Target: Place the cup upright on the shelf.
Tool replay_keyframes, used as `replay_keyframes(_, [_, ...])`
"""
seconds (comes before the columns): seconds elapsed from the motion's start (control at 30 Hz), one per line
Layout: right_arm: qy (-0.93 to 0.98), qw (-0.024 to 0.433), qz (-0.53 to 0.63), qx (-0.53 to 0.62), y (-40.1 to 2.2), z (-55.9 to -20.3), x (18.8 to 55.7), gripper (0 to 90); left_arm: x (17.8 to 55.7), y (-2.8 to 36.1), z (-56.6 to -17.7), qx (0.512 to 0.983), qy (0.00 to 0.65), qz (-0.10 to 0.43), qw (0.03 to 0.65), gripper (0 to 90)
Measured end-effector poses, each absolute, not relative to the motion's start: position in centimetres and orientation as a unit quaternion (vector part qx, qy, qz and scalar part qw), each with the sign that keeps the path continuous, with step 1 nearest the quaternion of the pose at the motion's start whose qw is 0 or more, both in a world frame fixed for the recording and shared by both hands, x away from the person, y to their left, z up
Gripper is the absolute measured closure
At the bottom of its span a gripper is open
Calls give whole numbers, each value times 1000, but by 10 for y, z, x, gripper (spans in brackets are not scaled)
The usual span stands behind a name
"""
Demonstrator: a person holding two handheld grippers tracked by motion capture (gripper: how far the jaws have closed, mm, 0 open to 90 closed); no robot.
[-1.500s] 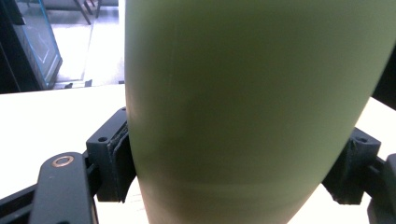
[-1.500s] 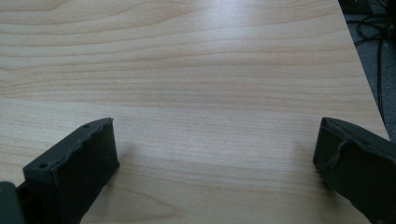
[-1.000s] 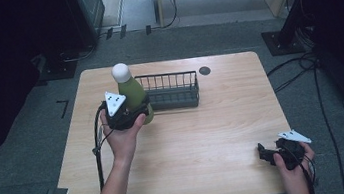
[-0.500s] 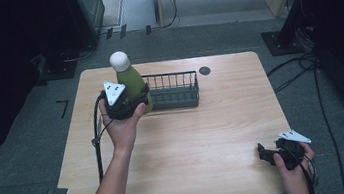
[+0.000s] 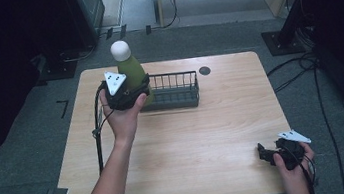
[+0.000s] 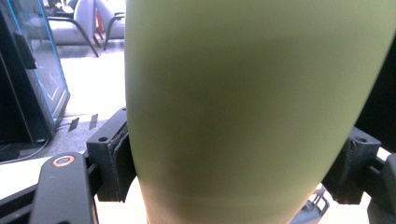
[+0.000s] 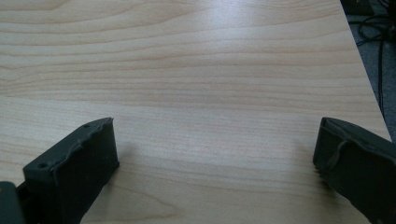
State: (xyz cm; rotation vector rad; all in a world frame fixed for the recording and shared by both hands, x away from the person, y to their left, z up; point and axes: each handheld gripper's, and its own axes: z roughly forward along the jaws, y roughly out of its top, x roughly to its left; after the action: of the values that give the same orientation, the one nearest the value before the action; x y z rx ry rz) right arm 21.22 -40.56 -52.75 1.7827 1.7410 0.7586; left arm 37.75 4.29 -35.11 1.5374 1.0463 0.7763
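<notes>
Here, line by line

Left gripper (image 5: 126,94): its fingers (image 6: 109,161) are closed on the lower body of a green bottle (image 5: 132,74), one pad pressed to each flank in the left gripper view; the grip sits low, with most of the bottle rising above the fingers

Bottle: upright, white rounded cap (image 5: 120,50) at the top, held clear of the surface (image 5: 213,121); it hangs at the left end of a dark wire basket (image 5: 174,90), which lies just past the fingers on their right. Whether the base is over the basket's rim or beside it, I cannot tell

Right gripper (image 5: 279,152): rests low at the near right corner of the surface, well apart from the bottle; its fingers (image 7: 74,163) stand wide apart with bare wood between them, holding nothing

Risk, tipping: the body looks smooth and tapers, and the weight sits above the fingers, so a quick turn of the wrist could let it swing or slide through the pads

Risk, snagging: judged from its place by the basket, a lowering move slightly off line could catch the base on the wire rim and lever the bottle over

Risk, no backup: the other hand is too far off to steady anything
</notes>
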Motion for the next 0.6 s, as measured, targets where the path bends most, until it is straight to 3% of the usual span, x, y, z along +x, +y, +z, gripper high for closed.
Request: replay_keyframes(0.6, [644,265,281,660,-406,-528,212,0,411,38,-356,621,447,330,552,209])
